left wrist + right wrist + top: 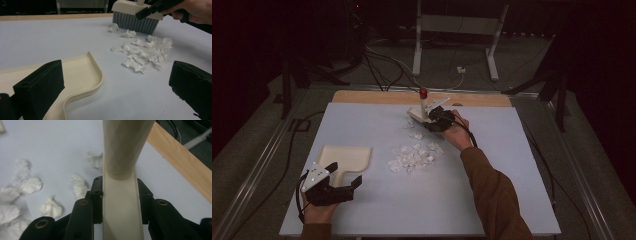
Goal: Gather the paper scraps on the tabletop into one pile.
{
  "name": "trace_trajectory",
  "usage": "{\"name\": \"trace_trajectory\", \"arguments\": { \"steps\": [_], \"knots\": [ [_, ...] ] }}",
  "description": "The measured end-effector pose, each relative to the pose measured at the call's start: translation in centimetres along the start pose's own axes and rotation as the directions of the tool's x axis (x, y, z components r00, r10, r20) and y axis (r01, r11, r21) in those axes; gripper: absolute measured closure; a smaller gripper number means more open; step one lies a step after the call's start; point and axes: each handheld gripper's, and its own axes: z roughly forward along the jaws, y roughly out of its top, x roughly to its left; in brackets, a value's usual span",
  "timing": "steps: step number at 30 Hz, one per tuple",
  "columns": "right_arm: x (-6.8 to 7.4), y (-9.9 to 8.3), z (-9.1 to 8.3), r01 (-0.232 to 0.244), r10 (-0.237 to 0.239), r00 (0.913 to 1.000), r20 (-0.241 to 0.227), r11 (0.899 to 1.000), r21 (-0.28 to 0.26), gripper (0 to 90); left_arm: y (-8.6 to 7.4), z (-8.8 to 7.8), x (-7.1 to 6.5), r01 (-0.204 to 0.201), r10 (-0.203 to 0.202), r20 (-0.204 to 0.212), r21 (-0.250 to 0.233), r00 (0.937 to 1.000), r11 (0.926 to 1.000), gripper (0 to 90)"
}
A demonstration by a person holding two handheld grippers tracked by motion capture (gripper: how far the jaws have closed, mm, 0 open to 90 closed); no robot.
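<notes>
The right gripper (435, 119) is clamping its jaws on the cream plastic hand brush (421, 112) at the table's far side, with the heap of crumpled white paper scraps (414, 156) lying between its bristles and the nearer cream plastic dustpan (344, 158), whose handle is sitting loosely between the open left gripper's (343, 182) jaws.
</notes>
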Motion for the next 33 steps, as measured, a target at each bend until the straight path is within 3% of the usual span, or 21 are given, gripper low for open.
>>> {"name": "trace_trajectory", "arguments": {
  "steps": [6, 11, 19, 25, 33],
  "knots": [
    [0.6, -0.5, -0.5, 0.059, -0.06, 0.9968, -0.052, 0.998, -0.027, 67.2, -0.1, 0.1, 0.0, 0.002, -0.002, 0.004, 0.003, 1.0, 1.0, 0.6],
    [1.6, -1.0, -1.0, 0.117, -0.121, 0.9882, -0.094, 0.992, -0.039, 67.2, -0.1, 0.2, 0.0, 0.003, -0.003, 0.003, 0.006, 1.0, 1.0, 0.6],
    [3.3, -1.8, -2.5, 0.2, -0.207, 0.964, -0.167, 0.978, -0.053, 67.2, -0.2, 0.3, 0.0, 0.002, -0.002, 0.0, 0.012, 1.0, 0.9999, 0.6],
    [4.6, -2.2, -3.2, 0.251, -0.259, 0.9466, -0.192, 0.966, -0.064, 67.2, -0.2, 0.4, 0.0, 0.007, -0.007, 0.0, 0.015, 1.0, 0.9999, 0.6],
    [5.1, -2.7, -4.0, 0.26, -0.272, 0.9326, -0.237, 0.962, -0.08, 67.2, -0.3, 0.5, 0.0, 0.006, -0.006, 0.0, 0.019, 1.0, 0.9998, 0.6]
  ]
}}
